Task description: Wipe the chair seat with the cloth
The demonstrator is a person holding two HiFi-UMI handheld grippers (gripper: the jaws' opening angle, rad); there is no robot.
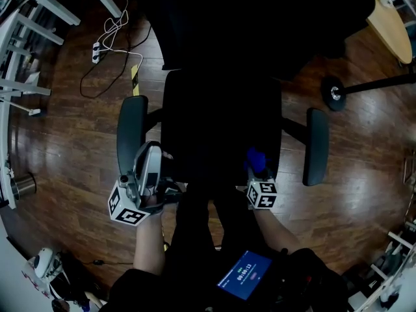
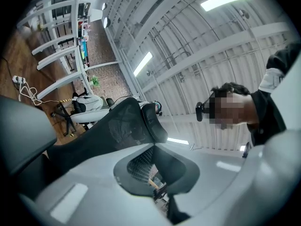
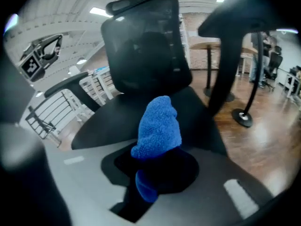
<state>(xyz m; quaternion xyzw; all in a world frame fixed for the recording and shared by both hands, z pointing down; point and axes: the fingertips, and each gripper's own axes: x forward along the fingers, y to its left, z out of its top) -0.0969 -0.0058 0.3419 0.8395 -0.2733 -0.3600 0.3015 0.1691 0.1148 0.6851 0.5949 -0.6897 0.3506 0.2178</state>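
Blue cloth (image 3: 157, 126) is pinched between the jaws of the right gripper (image 3: 149, 182), and its fluffy end sticks out ahead of them. Just beyond this gripper lies the black chair seat (image 1: 214, 122); whether the cloth touches it I cannot tell. The left gripper (image 2: 164, 192) has its jaws pressed together with nothing between them. An armrest (image 1: 131, 132) is just to its left, and the mesh backrest (image 2: 117, 126) is ahead of it.

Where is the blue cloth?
In the head view, the blue cloth is clamped in the right tongs, at the chair seat's front right corner.
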